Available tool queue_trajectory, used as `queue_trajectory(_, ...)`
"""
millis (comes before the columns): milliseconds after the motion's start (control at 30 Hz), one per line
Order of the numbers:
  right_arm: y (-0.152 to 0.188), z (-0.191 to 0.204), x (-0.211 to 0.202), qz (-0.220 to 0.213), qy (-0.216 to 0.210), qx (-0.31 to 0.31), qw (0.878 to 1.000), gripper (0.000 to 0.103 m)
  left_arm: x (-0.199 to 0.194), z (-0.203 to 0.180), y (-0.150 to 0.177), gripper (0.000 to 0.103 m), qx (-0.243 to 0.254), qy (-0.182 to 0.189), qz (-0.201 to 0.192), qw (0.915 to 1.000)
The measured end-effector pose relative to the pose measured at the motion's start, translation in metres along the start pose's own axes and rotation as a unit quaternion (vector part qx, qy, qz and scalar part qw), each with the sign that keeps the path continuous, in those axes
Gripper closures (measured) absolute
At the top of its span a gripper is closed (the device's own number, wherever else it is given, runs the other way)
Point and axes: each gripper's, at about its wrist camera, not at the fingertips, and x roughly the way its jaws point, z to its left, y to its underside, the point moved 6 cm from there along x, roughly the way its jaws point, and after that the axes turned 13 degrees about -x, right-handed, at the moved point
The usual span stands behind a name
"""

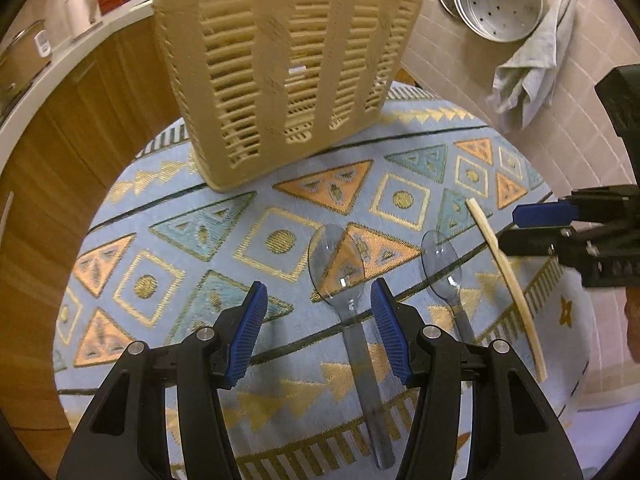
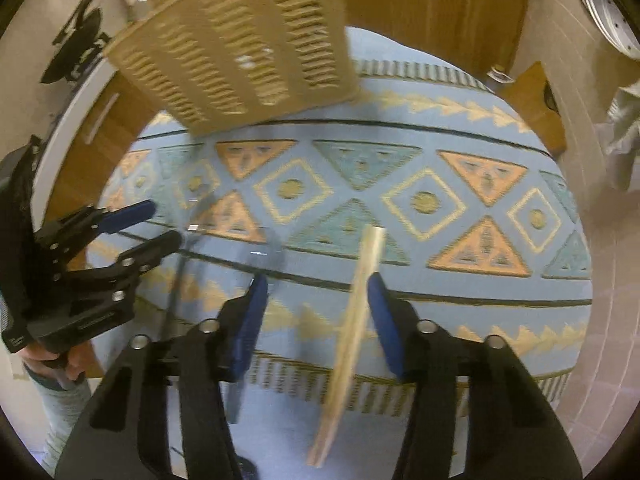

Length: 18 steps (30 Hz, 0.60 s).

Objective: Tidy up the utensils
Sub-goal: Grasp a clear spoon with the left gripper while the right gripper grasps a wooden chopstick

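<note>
Two clear plastic spoons lie on the patterned blue cloth (image 1: 168,184). The larger spoon (image 1: 340,280) lies between the open fingers of my left gripper (image 1: 318,312), close to its right finger. The smaller spoon (image 1: 442,268) lies just to its right. A pale wooden stick (image 1: 506,276) lies further right; in the right wrist view the stick (image 2: 352,320) sits between the open fingers of my right gripper (image 2: 318,304), beside the right finger. A beige slotted utensil basket (image 1: 280,76) stands at the back of the table, with several clear utensils poking out of its top.
A grey towel (image 1: 528,68) and a perforated metal pan (image 1: 496,0) hang on the tiled wall at right. Wooden cabinets (image 1: 60,152) and a white counter with a kettle (image 1: 82,10) lie to the left. The right gripper (image 1: 560,224) shows in the left view, the left gripper (image 2: 132,224) in the right view.
</note>
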Motion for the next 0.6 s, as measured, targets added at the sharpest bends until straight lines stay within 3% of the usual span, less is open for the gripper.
queue_trajectory(100,0.007,-0.008,0.009,0.015,0.009,0.000,1.000,0.072,0.006,-0.001,0.002,0.051,0.006,-0.008,0.000,1.0000)
queue_trajectory(433,0.012,-0.014,0.014,0.017,0.034,-0.018,0.999,0.084,0.017,-0.001,0.004,0.051,-0.002,-0.001,0.006,1.0000)
queue_trajectory(600,0.015,-0.017,0.020,0.023,0.033,-0.019,0.999,0.085,0.018,-0.001,0.005,0.051,-0.003,0.000,0.005,1.0000)
